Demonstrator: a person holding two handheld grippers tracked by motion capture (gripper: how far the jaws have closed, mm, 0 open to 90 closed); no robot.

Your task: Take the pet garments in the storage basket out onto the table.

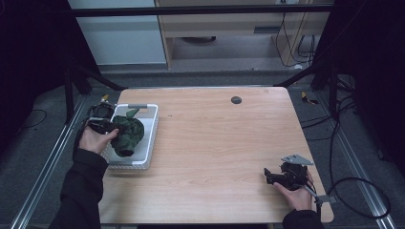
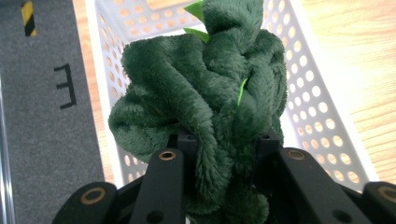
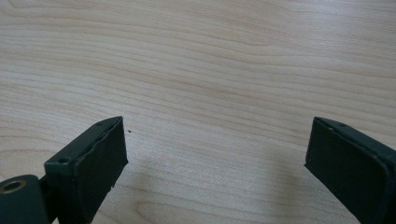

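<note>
Left gripper view has the left gripper (image 2: 224,154) clamped on a dark green plush toy (image 2: 205,93), held over the white perforated basket (image 2: 317,107) beyond its jaws. Likely it is being placed or lifted (which, unclear); next needs a steady hold. The right gripper (image 3: 215,154) gapes, empty, over the pale wooden table (image 1: 215,143); grey floor surrounds.

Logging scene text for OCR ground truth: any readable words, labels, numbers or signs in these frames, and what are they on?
"E": a single black letter on the grey floor beside the table, seen turned on its side in the left gripper view.
Yellow-and-black striped marker on the same floor: a sign, no text.
Nothing readable on the white basket, the green plush toy or the table.
</note>
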